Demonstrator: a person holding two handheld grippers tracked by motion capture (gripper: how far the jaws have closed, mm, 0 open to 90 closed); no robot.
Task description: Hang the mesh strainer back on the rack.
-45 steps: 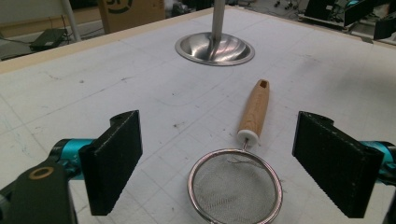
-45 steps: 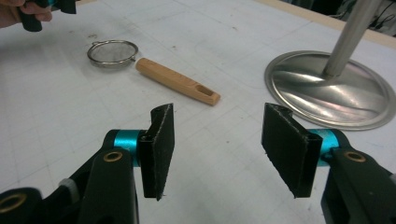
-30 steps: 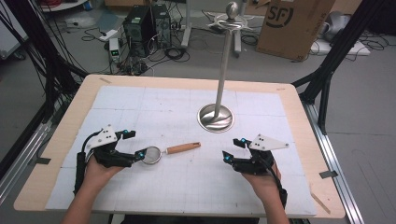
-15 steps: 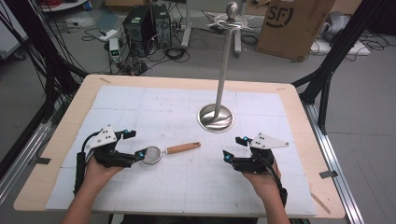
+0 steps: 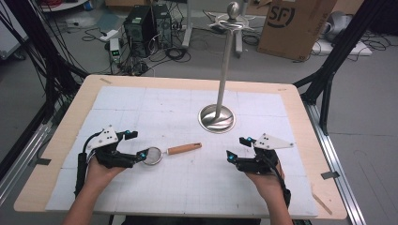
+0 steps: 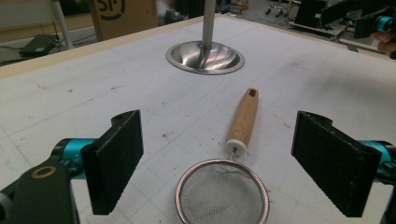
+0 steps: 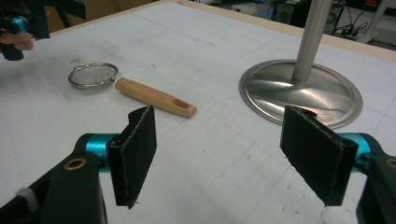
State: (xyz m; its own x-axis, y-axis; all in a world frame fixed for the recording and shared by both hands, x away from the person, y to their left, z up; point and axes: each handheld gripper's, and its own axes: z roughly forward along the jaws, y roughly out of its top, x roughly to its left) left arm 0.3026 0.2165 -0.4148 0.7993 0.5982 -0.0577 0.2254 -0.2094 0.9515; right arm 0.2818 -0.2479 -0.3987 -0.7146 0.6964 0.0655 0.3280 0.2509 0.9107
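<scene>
A small mesh strainer (image 5: 152,155) with a wooden handle (image 5: 184,148) lies flat on the white mat, left of centre. My left gripper (image 5: 137,144) rests on the mat with its jaws open, and the strainer's mesh bowl (image 6: 222,193) sits between and just ahead of them, untouched. The handle (image 6: 243,119) points away toward the steel stand (image 6: 205,57). My right gripper (image 5: 237,148) rests at the right; its jaws have just been opening and stand open with nothing between them (image 7: 229,154). From there the strainer (image 7: 93,75) lies off to the left.
A tall steel pole on a round base (image 5: 216,118) stands behind the middle of the mat. The table's wooden rim (image 5: 300,101) frames the mat. On the floor beyond are a cardboard box (image 5: 293,26), computer cases and cables.
The right gripper's jaws stand slightly wider apart than a second ago. Both hands and the strainer have stayed where they were.
</scene>
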